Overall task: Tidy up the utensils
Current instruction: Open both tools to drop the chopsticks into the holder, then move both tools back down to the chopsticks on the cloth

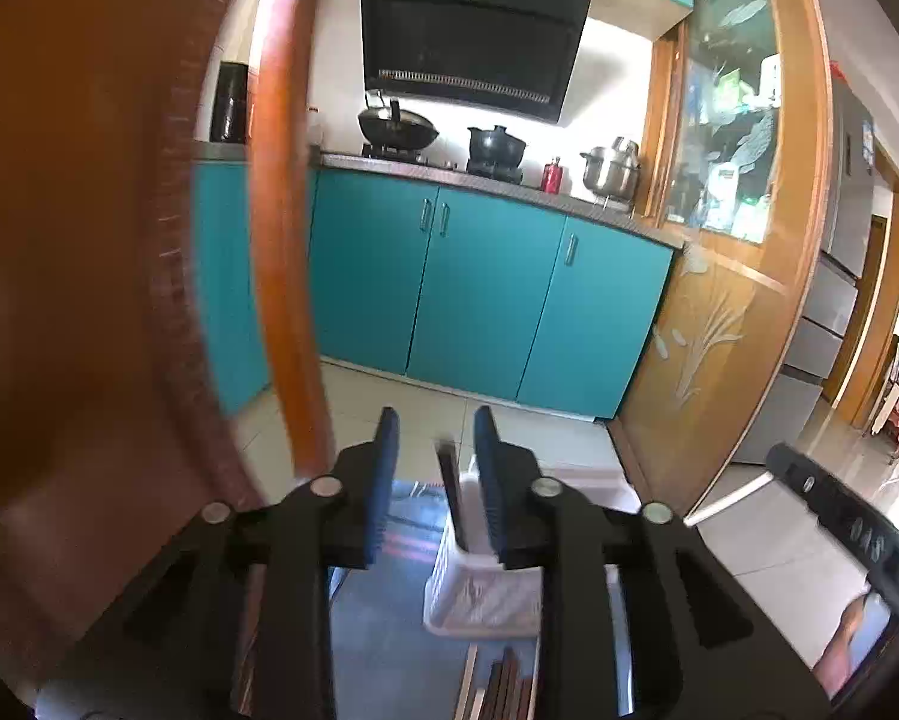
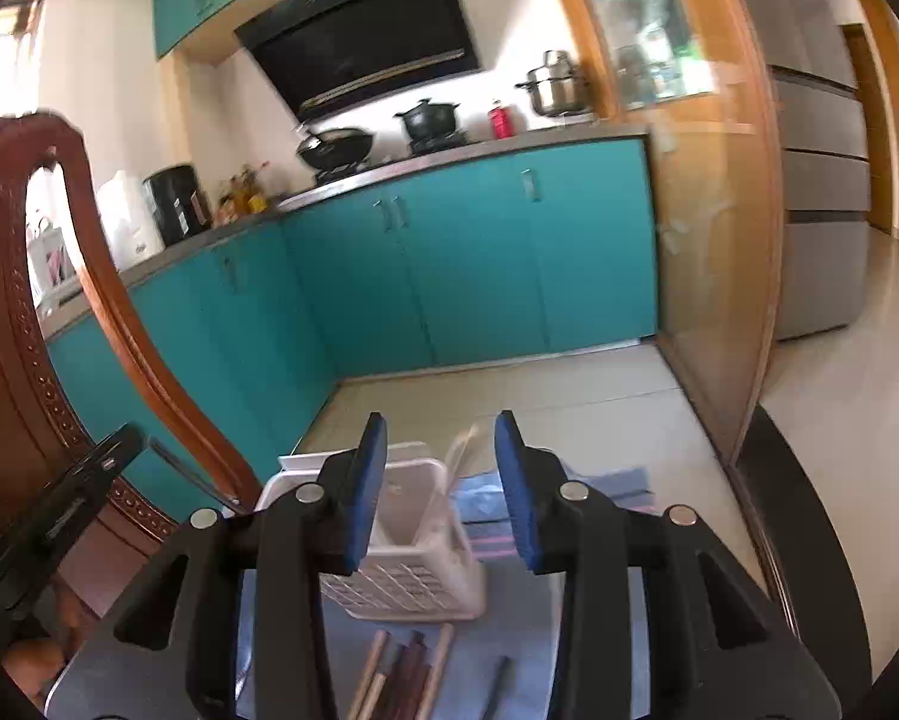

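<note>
**Both grippers hover open over the basket and the loose utensils**

The left gripper [image 1: 436,480] hangs above the tabletop [image 1: 383,630] with its blue-padded fingers [image 1: 383,480] spread apart and nothing between them. Past the fingers stands a white plastic basket [image 1: 479,594] with a latticed wall, and one dark utensil [image 1: 452,498] leans upright inside it, its top poking above the rim (what kind of utensil it is cannot be told, as it is blurred). On the near side of the basket, toward the near edge of the tabletop, a bundle of sticks [image 1: 503,690] lies flat, some pale and some dark brown.

The right gripper [image 2: 440,486] is likewise open, its fingers [image 2: 368,486] wide apart and holding nothing. From this view the basket [image 2: 413,576] sits just ahead of the fingers, slightly toward the left one, and a pale utensil [image 2: 461,450] rises out of its far right side, blurred. Just in front of the basket lie the sticks [image 2: 401,678], close together and pointing toward the basket, with a single dark utensil [image 2: 496,687] lying a little apart to their right. A striped cloth [image 2: 491,534] lies beyond the basket toward the far edge. A carved wooden chair [image 2: 23,300] stands at the left edge of the tabletop.
</note>
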The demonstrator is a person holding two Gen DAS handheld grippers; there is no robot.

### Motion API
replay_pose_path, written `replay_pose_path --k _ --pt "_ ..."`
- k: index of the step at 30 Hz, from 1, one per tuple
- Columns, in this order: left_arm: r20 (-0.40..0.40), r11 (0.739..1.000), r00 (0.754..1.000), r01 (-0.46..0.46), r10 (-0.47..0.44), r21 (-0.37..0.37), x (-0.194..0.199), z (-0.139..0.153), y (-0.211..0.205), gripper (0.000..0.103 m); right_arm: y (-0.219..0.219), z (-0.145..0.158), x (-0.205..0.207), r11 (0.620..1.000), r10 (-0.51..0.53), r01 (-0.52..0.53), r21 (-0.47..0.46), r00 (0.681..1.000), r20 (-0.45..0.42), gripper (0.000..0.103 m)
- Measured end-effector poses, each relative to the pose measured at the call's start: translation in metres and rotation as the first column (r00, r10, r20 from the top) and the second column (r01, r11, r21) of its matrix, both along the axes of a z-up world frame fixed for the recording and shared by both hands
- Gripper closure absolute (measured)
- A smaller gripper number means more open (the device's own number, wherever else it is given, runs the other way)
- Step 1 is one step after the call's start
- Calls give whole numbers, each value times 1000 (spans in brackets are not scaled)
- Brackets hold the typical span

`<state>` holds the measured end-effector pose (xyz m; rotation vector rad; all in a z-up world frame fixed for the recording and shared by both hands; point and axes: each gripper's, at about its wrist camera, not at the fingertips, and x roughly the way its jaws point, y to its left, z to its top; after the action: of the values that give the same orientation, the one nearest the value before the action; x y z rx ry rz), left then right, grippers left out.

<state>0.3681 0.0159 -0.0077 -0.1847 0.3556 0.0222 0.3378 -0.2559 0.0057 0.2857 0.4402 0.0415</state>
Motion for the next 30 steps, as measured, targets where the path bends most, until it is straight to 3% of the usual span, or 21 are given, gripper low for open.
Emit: replay_pose_path --k 2,4,6,8,9,11,15,19,21,24,26,27,30 --pt "12 1000 1000 -6 6 -22 -28 -10 5 63 -17 -15 -15 997 -80 81 13 996 -37 63" --pt "-46 999 999 14 -16 -41 -49 -34 6 63 -30 -43 -20 990 -135 138 14 981 -136 63" --pt "-139 998 988 60 -64 -31 -58 -67 0 63 -40 -85 -15 989 -130 144 24 943 -307 63" --pt "-250 996 965 84 -80 5 -54 -92 -8 64 -38 -121 -9 992 -98 124 31 893 -440 63" --pt "-327 993 940 114 -102 18 -48 -109 -13 64 -32 -140 -6 995 -74 101 27 863 -499 63" --pt "-398 990 910 139 -118 24 -42 -122 -13 65 -15 -164 -1 999 -38 48 3 823 -567 64" --pt "-421 992 899 126 -118 -8 -38 -122 0 65 29 -188 6 997 48 -73 -16 792 -608 63" --pt "-442 991 889 131 -119 -3 -38 -128 9 65 64 -203 13 983 29 -138 -124 774 -633 62" --pt "-455 990 881 144 -129 -1 -32 -127 5 65 78 -205 14 961 -11 -163 -222 784 -621 63" --pt "-463 987 876 161 -136 13 -30 -128 0 62 88 -207 12 952 -30 -162 -258 793 -608 64" --pt "-463 986 876 163 -136 18 -31 -129 0 61 92 -208 11 950 -15 -178 -255 793 -609 74" --pt "-464 986 875 164 -136 20 -31 -129 0 61 95 -209 10 946 -14 -188 -266 792 -611 89" --pt "-470 985 871 173 -140 27 -32 -132 -5 61 96 -209 5 941 -13 -197 -274 791 -612 93"
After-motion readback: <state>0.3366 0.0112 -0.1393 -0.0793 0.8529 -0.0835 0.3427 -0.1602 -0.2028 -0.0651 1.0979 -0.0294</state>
